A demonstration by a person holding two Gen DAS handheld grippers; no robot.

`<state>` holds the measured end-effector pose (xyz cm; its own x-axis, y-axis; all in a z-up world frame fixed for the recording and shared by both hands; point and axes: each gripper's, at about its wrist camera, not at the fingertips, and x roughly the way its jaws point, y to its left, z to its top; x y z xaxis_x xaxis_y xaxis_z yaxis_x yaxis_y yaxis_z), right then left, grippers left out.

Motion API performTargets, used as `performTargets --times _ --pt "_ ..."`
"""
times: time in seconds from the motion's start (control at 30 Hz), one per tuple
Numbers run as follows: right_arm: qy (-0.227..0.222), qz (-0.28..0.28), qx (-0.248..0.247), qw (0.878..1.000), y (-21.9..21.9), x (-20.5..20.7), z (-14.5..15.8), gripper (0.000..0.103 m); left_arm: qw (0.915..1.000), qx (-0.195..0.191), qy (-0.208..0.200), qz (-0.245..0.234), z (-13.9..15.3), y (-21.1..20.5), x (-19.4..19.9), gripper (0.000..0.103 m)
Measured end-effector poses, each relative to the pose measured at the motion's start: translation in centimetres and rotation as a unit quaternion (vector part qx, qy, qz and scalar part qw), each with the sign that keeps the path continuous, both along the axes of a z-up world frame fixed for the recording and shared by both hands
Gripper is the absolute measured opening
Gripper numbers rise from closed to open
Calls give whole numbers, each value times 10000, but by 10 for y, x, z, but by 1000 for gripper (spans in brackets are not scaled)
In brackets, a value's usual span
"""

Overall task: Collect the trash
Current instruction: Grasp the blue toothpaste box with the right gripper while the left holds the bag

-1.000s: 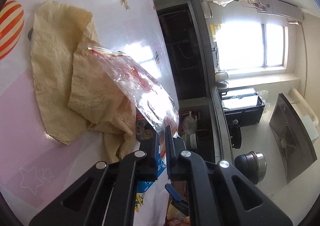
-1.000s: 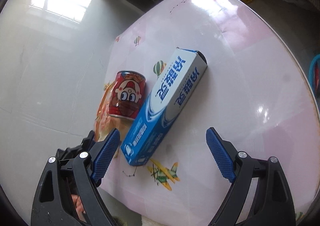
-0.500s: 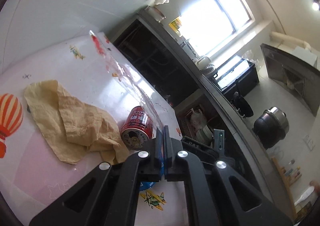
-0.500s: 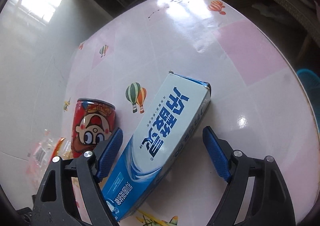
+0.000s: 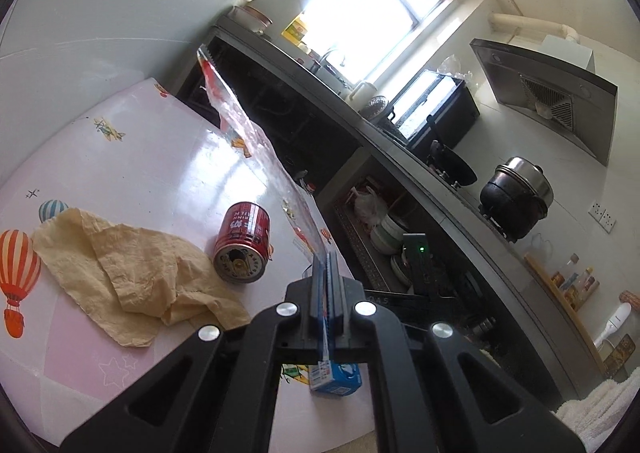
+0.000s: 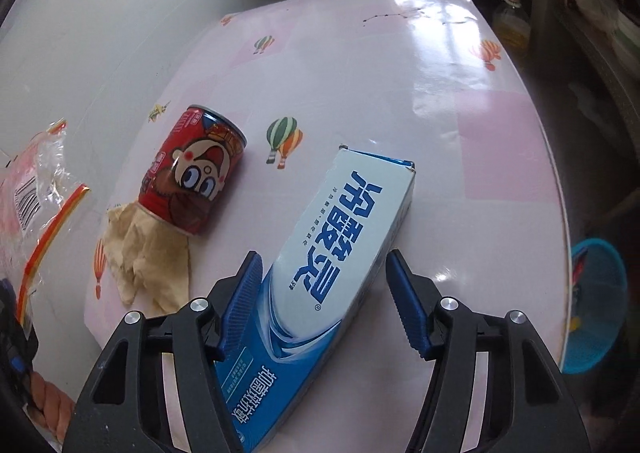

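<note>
Left gripper (image 5: 329, 273) jaws clamped on plastic bag (image 5: 256, 145); right gripper (image 6: 322, 285) jaws wide, straddling toothpaste box (image 6: 340, 249), its near end cut off.

Landmark: toothpaste box (image 6: 340, 253). Bench (image 6: 460, 125) is bare beyond its far end and on its right side (up to the rim). Left side tight: red can (image 6: 192, 177) lying near, crumpled tan paper (image 6: 148, 265) touching the can's base.

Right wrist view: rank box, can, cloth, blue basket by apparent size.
1. Box, nearest the camera, so inflated.
2. Can.
3. Cloth and blue basket look alike; cloth partly hidden, basket cut off by the table.
</note>
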<state>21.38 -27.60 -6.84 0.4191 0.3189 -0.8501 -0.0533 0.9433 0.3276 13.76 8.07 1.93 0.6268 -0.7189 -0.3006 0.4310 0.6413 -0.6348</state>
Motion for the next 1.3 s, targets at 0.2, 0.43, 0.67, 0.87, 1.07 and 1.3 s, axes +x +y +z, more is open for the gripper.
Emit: performTargets --times 0.2,0.43,0.67,0.87,1.07,1.3 --pt "-14 -124 -106 9999 11 -23 1 72 9991 206 141 -339 -10 -18 -7 1" --pt "52 -134 -182 9997 28 -26 -14 61 9964 717 65 -456 -13 -32 -20 1" --pt "45 -287 -53 9996 28 -30 -16 54 9947 948 -14 -402 -11 -33 -29 1" --pt "-30 -577 613 9964 3 -43 -9 48 9936 1036 -85 -440 -1 -36 -29 1" --pt "-156 -778 1297 9884 -33 -65 1 47 9922 1083 -193 -580 12 -50 -29 1" --pt "-601 -1174 1810 9746 -90 -101 27 47 9862 1182 -412 -1088 31 -93 -28 1"
